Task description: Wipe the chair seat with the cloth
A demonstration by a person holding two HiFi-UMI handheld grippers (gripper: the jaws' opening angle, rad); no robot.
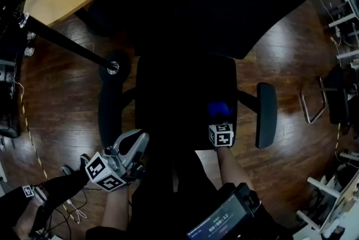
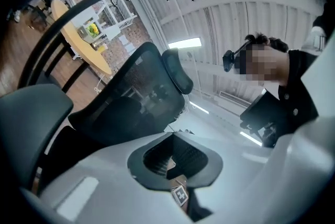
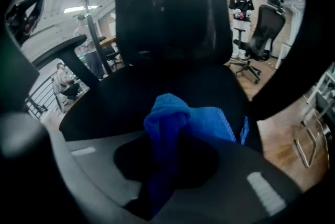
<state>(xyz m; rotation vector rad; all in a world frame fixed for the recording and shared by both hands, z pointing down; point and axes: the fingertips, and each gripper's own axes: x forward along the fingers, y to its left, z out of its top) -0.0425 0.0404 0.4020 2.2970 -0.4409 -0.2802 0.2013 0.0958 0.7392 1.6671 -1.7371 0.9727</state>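
The right hand-held gripper is pinching the blue cloth. In its own view a bunched fold runs down between the jaws and the rest spreads out ahead of them. The cloth lies on the near-right part of the black chair seat, close to the near edge and not far from the right armrest.

Nearly all of the seat therefore lies to the far side and to the left of the cloth, towards the backrest and the left armrest. The right gripper view looks straight across the seat to the backrest, so a stroke away from the person would follow the seat's near-to-far line. A sideways stroke would have to go left, since little seat remains on the right.

The left hand-held gripper hangs off the near-left corner of the seat, above the wooden floor. Its jaws look pressed together with nothing between them (its camera is tilted up at the backrest and the ceiling, not at the seat). It is well apart from the cloth, so the wiping appears to fall to the right one. By my reading the wipe is at or near its start.
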